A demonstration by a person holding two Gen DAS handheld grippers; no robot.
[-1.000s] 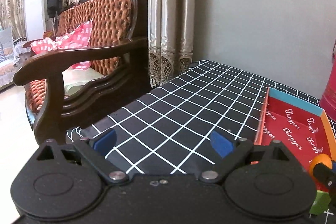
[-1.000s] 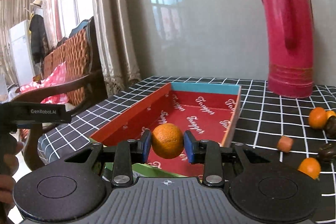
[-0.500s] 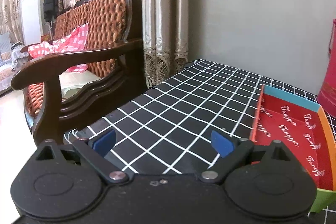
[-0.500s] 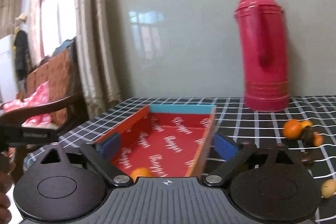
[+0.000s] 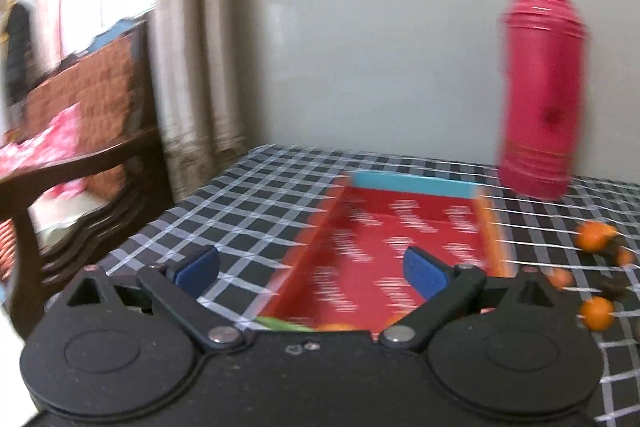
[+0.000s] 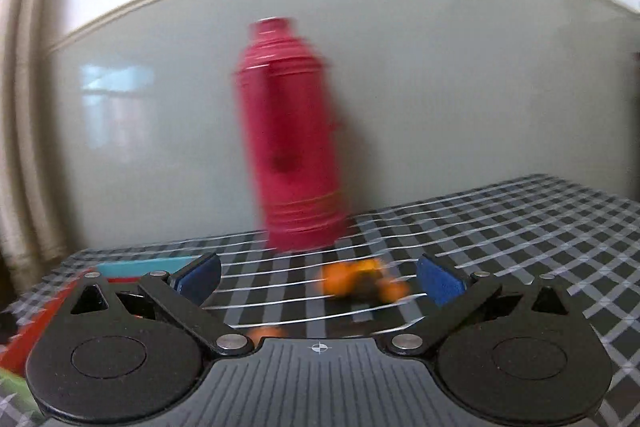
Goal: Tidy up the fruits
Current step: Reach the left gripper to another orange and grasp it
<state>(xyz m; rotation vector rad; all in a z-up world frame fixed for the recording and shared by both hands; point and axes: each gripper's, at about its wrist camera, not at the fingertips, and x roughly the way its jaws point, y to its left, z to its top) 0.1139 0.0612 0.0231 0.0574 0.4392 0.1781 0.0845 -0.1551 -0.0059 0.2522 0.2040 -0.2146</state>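
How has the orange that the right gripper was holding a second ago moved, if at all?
Yes. The right gripper stands open and empty, swung toward the red flask; an orange lies at the near end of the red tray.

Ahead of my right tool (image 6: 318, 277) the red flask (image 6: 296, 147) blocks the way by the wall; the checked bench (image 6: 520, 227) right of the flask lies free, fruit cluster (image 6: 360, 281) before it.

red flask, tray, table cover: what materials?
Red flask: probably painted metal or plastic, judging by its ribbed bands; blur hides the finish.
Tray: likely printed cardboard, with thin flat walls and repeated white lettering.
Table cover: seems to be fabric or vinyl, since its grid print drapes over the edge.
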